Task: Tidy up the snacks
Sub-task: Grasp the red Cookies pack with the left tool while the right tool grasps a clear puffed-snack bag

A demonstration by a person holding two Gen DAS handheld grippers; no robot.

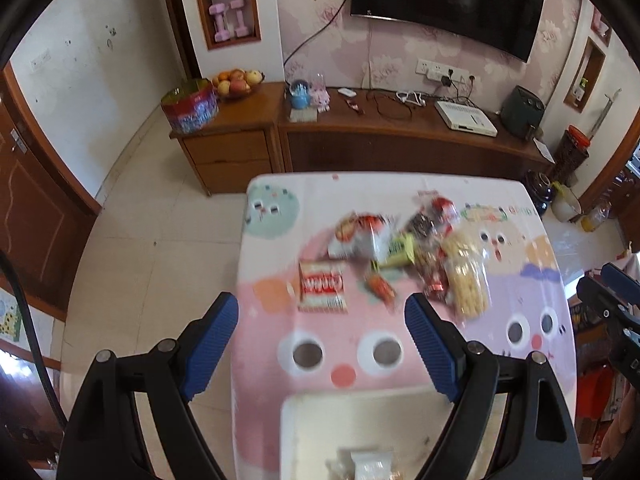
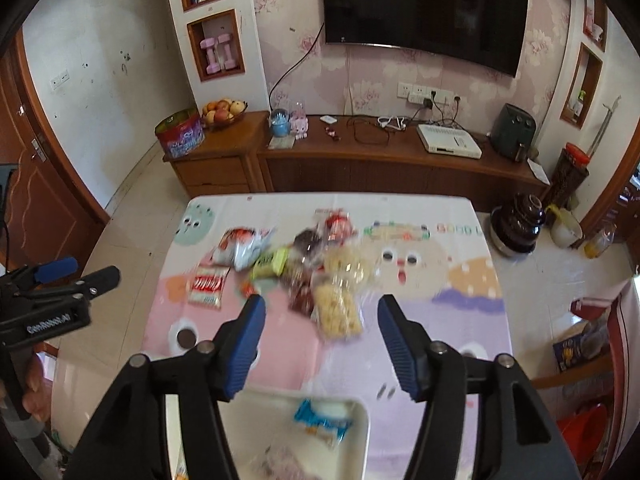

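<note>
With both my left gripper (image 1: 322, 322) and right gripper (image 2: 322, 320) spread-fingered and empty, I judge this barely begun: a blue-wrapped snack (image 2: 322, 422) lies in the white tray (image 2: 358, 432), while the crinkly snack pile (image 2: 304, 268) waits mid-bench.

Home living room: wall television (image 2: 424, 12), wooden sideboard (image 2: 360, 164).

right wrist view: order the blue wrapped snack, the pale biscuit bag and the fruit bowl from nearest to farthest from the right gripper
1. blue wrapped snack, in the white tray just below the right gripper
2. pale biscuit bag, on the table ahead
3. fruit bowl, on the far cabinet, upper left
</note>
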